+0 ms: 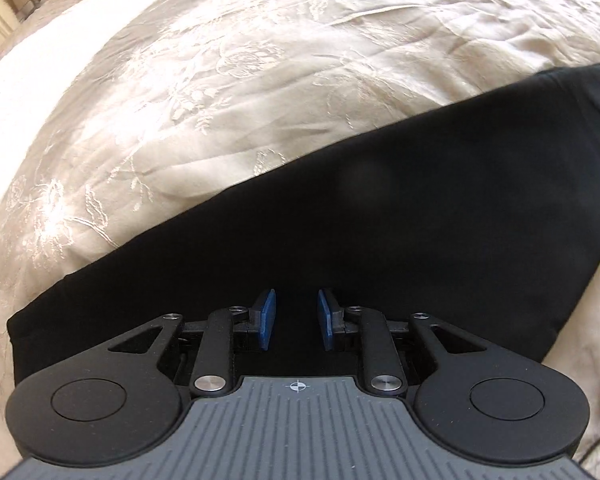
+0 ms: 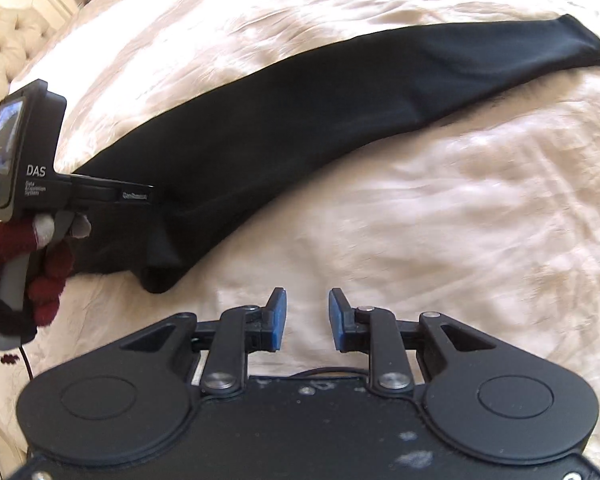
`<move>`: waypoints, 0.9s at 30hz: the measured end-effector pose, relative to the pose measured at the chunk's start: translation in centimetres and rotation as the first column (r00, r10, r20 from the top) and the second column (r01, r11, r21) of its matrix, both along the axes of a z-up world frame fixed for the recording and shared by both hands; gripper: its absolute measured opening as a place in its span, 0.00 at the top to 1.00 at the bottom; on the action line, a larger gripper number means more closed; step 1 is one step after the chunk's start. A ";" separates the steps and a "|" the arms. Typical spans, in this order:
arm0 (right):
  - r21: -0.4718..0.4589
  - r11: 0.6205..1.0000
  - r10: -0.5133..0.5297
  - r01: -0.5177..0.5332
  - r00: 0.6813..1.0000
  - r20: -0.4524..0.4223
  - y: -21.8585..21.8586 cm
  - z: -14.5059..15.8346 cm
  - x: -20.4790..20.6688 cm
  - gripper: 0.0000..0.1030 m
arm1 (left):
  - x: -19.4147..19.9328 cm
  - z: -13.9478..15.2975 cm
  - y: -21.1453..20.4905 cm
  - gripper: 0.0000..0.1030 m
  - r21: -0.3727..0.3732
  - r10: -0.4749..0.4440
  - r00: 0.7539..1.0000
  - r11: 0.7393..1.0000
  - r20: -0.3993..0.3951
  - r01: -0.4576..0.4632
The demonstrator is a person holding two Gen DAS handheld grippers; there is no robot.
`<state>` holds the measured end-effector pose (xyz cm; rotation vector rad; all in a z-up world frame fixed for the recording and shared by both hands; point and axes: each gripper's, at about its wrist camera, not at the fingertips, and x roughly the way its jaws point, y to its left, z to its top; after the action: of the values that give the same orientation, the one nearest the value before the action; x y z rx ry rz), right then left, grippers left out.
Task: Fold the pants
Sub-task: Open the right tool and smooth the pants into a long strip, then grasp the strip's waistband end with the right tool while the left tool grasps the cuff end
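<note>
My right fingers (image 2: 307, 318) hang apart over the bed (image 2: 460, 220); my left fingers (image 1: 296, 318), also apart, hover over the black pants (image 1: 380, 220), lying lengthwise for folding.

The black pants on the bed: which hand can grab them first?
Left, probably. The left gripper hangs right over the black pants, near their wide end, jaws open with cloth showing between them. The right gripper is open too, but only the cream bedspread lies under it, beside the pants.
</note>
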<state>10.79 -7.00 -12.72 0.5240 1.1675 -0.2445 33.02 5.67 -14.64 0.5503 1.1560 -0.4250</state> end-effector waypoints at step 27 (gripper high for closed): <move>-0.222 0.974 0.090 -0.048 0.978 0.186 -31.8 1.2 -1.3 0.78 | -13.3 1.6 -26.0 0.78 -0.057 -0.141 0.990 0.988 -0.010 0.140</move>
<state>9.49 -38.82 -11.57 0.3069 0.9525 -0.2511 19.74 -20.29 -13.05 0.5826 1.1192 -0.5823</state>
